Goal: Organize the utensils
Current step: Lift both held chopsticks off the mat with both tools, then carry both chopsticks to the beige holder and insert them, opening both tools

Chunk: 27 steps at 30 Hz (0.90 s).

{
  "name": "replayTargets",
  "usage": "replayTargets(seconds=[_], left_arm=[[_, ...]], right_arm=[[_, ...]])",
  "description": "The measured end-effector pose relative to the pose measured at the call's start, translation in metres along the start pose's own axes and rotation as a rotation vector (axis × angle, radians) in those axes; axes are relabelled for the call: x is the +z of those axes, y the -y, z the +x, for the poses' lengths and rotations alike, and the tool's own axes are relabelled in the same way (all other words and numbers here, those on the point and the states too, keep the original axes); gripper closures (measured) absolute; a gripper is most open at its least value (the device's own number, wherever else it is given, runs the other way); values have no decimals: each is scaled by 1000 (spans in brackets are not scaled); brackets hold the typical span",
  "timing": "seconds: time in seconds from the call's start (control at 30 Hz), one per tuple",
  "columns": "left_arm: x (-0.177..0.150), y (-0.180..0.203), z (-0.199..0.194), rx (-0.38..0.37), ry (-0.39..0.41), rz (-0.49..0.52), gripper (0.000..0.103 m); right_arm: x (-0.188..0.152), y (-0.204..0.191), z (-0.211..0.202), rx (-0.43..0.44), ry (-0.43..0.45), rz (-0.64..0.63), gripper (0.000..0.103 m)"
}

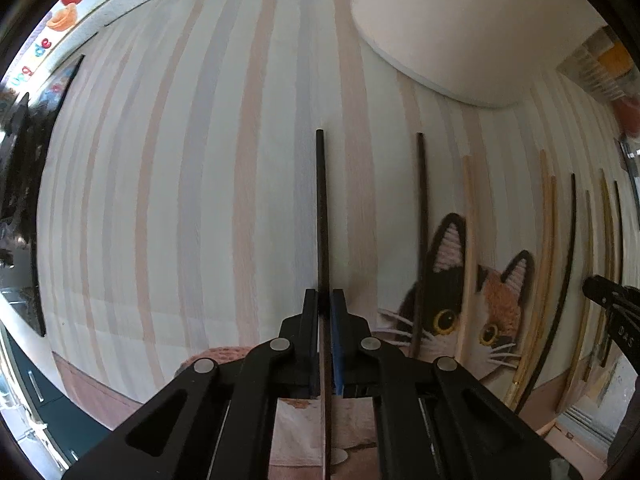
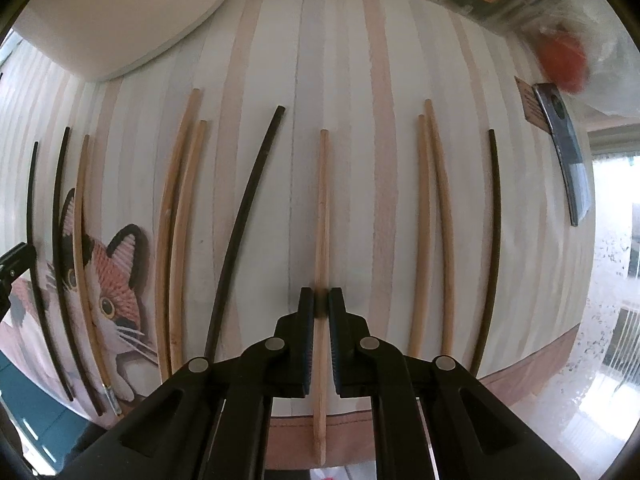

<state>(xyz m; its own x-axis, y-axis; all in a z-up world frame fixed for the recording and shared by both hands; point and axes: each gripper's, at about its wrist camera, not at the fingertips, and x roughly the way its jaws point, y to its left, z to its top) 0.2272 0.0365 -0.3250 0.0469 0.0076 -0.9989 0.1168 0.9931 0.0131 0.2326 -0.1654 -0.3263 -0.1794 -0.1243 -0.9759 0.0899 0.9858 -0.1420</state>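
Across the striped cloth [image 2: 344,80] with its cat picture [image 2: 116,280], loose chopsticks lie roughly parallel, dark and pale ones mixed, with a white plate [image 2: 120,12] at the far left corner. Among the loose ones, a long dark chopstick [image 2: 244,224] leans out of line beside a pale pair [image 2: 176,240], and a second pale pair [image 2: 432,220] rests further right, next to a single dark one [image 2: 494,240].

Each tool holds one stick. On the left side, the left gripper [image 1: 325,300] is closed narrowly on a black chopstick [image 1: 321,208], which points straight ahead over bare cloth, well apart from the others. Over the middle of the row, the right gripper [image 2: 321,300] is closed on a pale wooden chopstick [image 2: 322,208]; whether it is lifted or still on the cloth cannot be told.

Sorting by colour looks about half done. To do it well, each stick should probably be laid beside its match, tips level and parallel, released only once resting flat, so it does not roll into the neighbours.
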Motion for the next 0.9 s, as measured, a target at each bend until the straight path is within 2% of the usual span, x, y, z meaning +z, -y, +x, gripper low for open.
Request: replayTargets(seconds=[0.17,0.5,0.7,0.9], left_arm=[[-8,-19,-18,32,49,-24,100],[-22,-36,-107,11,236,-69,100],[-9,-37,-167,-35,365,-89,101],[8,-34,-251,-94,563,-94,101]], right_arm=[[-10,15,-6,62,24,62,96],[-36,32,-61,151,169,115,96],[-34,35,-121,225,309,159,96],[-13,47,-200,295,504,178,96]])
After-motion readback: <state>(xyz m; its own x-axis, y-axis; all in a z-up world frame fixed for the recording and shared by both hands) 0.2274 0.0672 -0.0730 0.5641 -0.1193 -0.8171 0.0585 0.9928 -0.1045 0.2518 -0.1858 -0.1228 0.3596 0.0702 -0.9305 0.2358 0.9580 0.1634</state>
